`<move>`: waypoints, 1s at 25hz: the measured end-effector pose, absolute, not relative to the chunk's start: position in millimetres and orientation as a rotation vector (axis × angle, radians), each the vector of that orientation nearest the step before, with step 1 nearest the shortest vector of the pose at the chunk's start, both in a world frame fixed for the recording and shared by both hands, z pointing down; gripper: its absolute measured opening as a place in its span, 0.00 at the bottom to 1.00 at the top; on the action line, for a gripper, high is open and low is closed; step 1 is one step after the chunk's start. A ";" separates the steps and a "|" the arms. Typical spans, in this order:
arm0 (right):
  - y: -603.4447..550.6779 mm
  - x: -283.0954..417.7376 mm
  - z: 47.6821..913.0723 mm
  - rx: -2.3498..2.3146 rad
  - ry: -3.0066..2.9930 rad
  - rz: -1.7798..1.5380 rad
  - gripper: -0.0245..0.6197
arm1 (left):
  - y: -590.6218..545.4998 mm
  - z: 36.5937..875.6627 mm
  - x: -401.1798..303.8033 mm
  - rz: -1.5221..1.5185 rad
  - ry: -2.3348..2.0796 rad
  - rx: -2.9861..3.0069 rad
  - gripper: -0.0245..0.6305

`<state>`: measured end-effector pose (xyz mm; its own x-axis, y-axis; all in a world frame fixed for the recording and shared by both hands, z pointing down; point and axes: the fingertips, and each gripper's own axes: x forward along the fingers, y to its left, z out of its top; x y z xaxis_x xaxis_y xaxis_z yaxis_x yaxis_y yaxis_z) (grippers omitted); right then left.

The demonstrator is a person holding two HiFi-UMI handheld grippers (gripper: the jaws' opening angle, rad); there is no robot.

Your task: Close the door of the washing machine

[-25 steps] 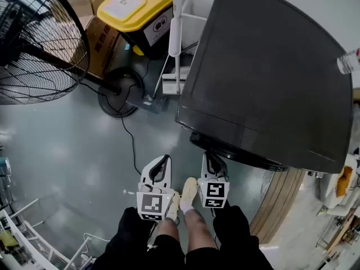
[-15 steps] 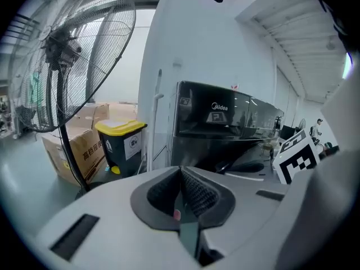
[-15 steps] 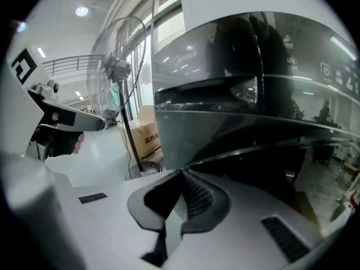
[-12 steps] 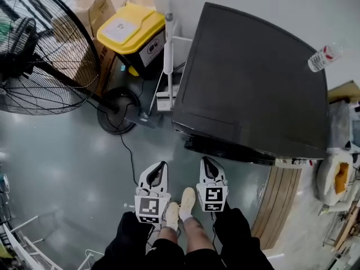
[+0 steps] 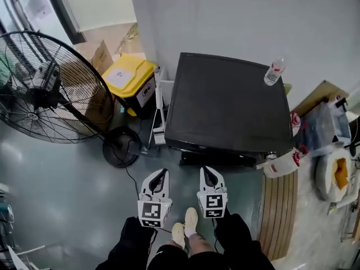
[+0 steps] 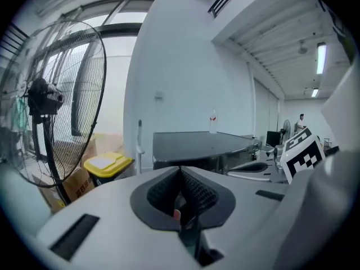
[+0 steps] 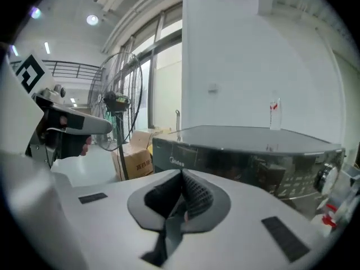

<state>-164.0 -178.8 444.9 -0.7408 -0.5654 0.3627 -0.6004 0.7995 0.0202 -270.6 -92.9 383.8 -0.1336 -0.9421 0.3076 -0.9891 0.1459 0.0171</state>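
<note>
Both grippers are held side by side near the bottom of the head view, in front of the person's legs, and they touch nothing. On the left gripper [image 5: 160, 174] the two jaws are pressed together with nothing between them; the left gripper view shows the ribbed pads meeting in one line. On the right gripper [image 5: 207, 171] the jaws are pressed together in the same way, and they are empty too. Both point toward the washing machine [image 5: 225, 97], which stands on the far side of them against the white wall [image 5: 236, 16], with a strip of grey floor [image 5: 67, 196] between it and the jaws.

The machine is a dark box seen from steeply above, so mostly its flat top shows. Its door [image 5: 216, 158] is on the near face, where only a dark edge shows under the top. From these views I cannot tell if it is fully closed.

A clear bottle [image 5: 274, 72] stands upright at the far right corner of the top. Left of the machine stand a yellow bin [image 5: 126, 75] and a cardboard box [image 5: 101, 56]. Further left is a big black fan [image 5: 48, 89], and a black cable [image 5: 132, 176] lies on the floor near its round base. Just beside the near right corner of the machine a white bottle [image 5: 279, 165] with a red cap shows, close to a wooden board [image 5: 278, 207]. The person's light shoes [image 5: 185, 229] show on the near side of the grippers.
</note>
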 end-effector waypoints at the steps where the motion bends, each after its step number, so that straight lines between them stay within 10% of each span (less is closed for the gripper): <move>1: -176.5 -158.4 429.8 0.902 -2.646 0.130 0.06 | -91.0 368.5 -265.6 0.276 -2.184 1.905 0.07; 25: -28.6 0.3 206.7 1.226 -2.748 -0.070 0.06 | 39.1 175.5 -141.7 0.214 -2.139 2.254 0.07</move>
<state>0.3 -28.6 206.7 -0.6608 -0.7438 0.1012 -0.7376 0.6684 0.0959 -141.7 39.1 175.5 0.0472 -0.9919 0.1178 -0.9956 -0.0563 -0.0751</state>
